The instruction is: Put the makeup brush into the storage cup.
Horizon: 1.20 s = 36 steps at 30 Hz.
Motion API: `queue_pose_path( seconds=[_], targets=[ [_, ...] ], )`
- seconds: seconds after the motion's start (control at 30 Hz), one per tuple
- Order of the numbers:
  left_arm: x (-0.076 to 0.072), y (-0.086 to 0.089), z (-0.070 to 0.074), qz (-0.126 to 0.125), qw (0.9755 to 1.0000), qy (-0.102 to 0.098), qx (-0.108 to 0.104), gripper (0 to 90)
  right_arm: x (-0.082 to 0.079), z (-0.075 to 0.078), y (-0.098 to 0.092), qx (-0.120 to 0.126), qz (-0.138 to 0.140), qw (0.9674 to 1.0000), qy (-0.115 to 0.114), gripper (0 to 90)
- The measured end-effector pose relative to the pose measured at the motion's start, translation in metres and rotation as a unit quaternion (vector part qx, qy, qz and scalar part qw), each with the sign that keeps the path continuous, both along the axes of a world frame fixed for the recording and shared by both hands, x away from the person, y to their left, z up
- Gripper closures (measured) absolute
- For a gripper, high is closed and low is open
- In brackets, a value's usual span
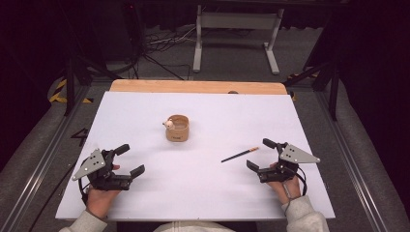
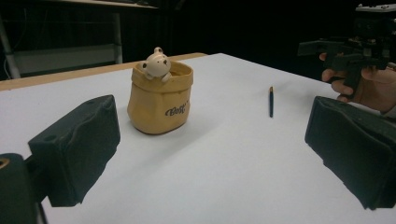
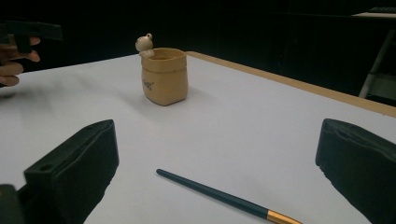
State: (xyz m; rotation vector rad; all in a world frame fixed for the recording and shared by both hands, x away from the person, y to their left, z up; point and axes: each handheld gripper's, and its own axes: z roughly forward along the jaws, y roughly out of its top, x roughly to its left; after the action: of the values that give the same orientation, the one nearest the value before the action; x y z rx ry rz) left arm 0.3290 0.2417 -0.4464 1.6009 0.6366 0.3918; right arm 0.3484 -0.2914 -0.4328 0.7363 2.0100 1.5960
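The slim dark-green pencil with a gold-banded end (image 1: 240,154) lies flat on the white table top (image 1: 203,193), right of the middle and nearer the person's edge than the far wooden edge. In the high view its long axis runs slantwise, gold end up and to the right, dark tip down and to the left. The right gripper (image 1: 259,155) sits just beside that gold end, jaws spread wide with nothing between them; the left gripper (image 1: 129,159) rests well apart near the left edge, also spread and holding nothing. The right hand is plainly the nearer one. A tan sack-shaped ceramic pot with a small white bear on its rim (image 1: 177,128) stands upright near the table's centre, beyond the pencil.

In the left gripper view, the pencil (image 2: 270,101) shows far off to the right of the pot (image 2: 160,100), pointing almost straight away, with the right gripper (image 2: 336,63) beyond it. The black pads (image 2: 79,149) stand far apart over bare table.

In the right gripper view, the pencil (image 3: 223,197) lies close ahead, low between the two spread pads (image 3: 74,163), crossing slantwise, gold end to the lower right. A pick-up would likely call for turning the jaws across that axis and lowering. The pot (image 3: 164,75) stands farther back, left of centre.
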Motion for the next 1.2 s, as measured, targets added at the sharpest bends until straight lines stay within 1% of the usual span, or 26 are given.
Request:
queue_pose_path(
  seconds=[0.03, 0.1, 0.17, 0.23, 0.3, 0.43, 0.5, 0.6, 0.73, 0.77, 0.87, 0.97, 1.0, 1.03, 1.1, 1.13, 1.2],
  targets=[
    [0.0, 0.0, 0.0, 0.0, 1.0, -0.002, 0.003, 4.1, 0.002, 0.002, 0.001, 0.001, 0.004, 1.0, 0.004, 0.0],
    [0.0, 0.0, 0.001, 0.0, 1.0, 0.001, 0.002, 4.1, 0.005, 0.005, 0.003, 0.004, 0.005, 1.0, 0.005, 0.0],
    [-0.001, 0.0, 0.001, 0.001, 1.0, 0.0, 0.004, 4.1, 0.01, 0.008, 0.004, 0.007, 0.012, 0.9999, 0.009, 0.0],
    [-0.001, 0.0, 0.001, 0.001, 1.0, 0.002, 0.001, 4.0, 0.016, 0.011, 0.005, 0.004, 0.013, 0.9998, 0.013, 0.8],
    [-0.001, 0.0, 0.001, 0.002, 1.0, 0.001, 0.004, 4.0, 0.022, 0.013, 0.006, 0.003, 0.016, 0.9997, 0.02, 1.0],
    [-0.002, 0.0, 0.0, 0.001, 1.0, 0.002, 0.007, 4.0, 0.033, 0.018, 0.008, -0.008, 0.008, 0.9994, 0.032, 1.3],
    [-0.002, 0.0, 0.001, 0.002, 1.0, -0.001, 0.008, 4.0, 0.036, 0.021, 0.009, -0.015, 0.009, 0.9992, 0.036, 3.9],
    [-0.003, 0.0, 0.001, 0.002, 1.0, -0.001, 0.009, 4.0, 0.041, 0.026, 0.011, -0.032, 0.009, 0.9989, 0.032, 4.5],
    [-0.003, -0.001, 0.0, 0.003, 1.0, 0.001, 0.008, 4.0, 0.045, 0.03, 0.012, -0.036, 0.011, 0.9987, 0.034, 3.2],
    [-0.003, -0.001, 0.001, 0.002, 1.0, 0.001, 0.008, 4.0, 0.048, 0.032, 0.013, -0.044, 0.013, 0.9983, 0.037, 2.8],
    [-0.002, -0.001, 0.001, 0.001, 0.9999, -0.001, 0.011, 4.0, 0.052, 0.034, 0.015, -0.051, 0.015, 0.9977, 0.041, 2.6],
    [-0.003, -0.002, 0.001, -0.001, 0.9999, 0.003, 0.012, 4.0, 0.056, 0.037, 0.017, -0.055, 0.017, 0.9969, 0.052, 2.6],
    [-0.003, -0.002, 0.001, -0.001, 0.9999, 0.003, 0.012, 4.0, 0.056, 0.037, 0.017, -0.055, 0.017, 0.9969, 0.052, 2.6],
    [-0.003, -0.002, 0.001, -0.001, 0.9999, 0.001, 0.013, 4.1, 0.059, 0.04, 0.017, -0.06, 0.02, 0.996, 0.063, 2.7],
    [-0.003, -0.003, 0.001, -0.001, 0.9999, 0.001, 0.013, 4.1, 0.062, 0.042, 0.018, -0.069, 0.023, 0.9948, 0.07, 3.5],
    [-0.002, -0.002, 0.001, -0.001, 0.9999, -0.001, 0.015, 4.1, 0.062, 0.042, 0.018, -0.069, 0.023, 0.9948, 0.07, 3.5],
    [-0.002, -0.003, 0.0, -0.001, 0.9999, 0.0, 0.015, 4.1, 0.065, 0.046, 0.019, -0.089, 0.027, 0.9927, 0.077, 4.4]
  ],
)
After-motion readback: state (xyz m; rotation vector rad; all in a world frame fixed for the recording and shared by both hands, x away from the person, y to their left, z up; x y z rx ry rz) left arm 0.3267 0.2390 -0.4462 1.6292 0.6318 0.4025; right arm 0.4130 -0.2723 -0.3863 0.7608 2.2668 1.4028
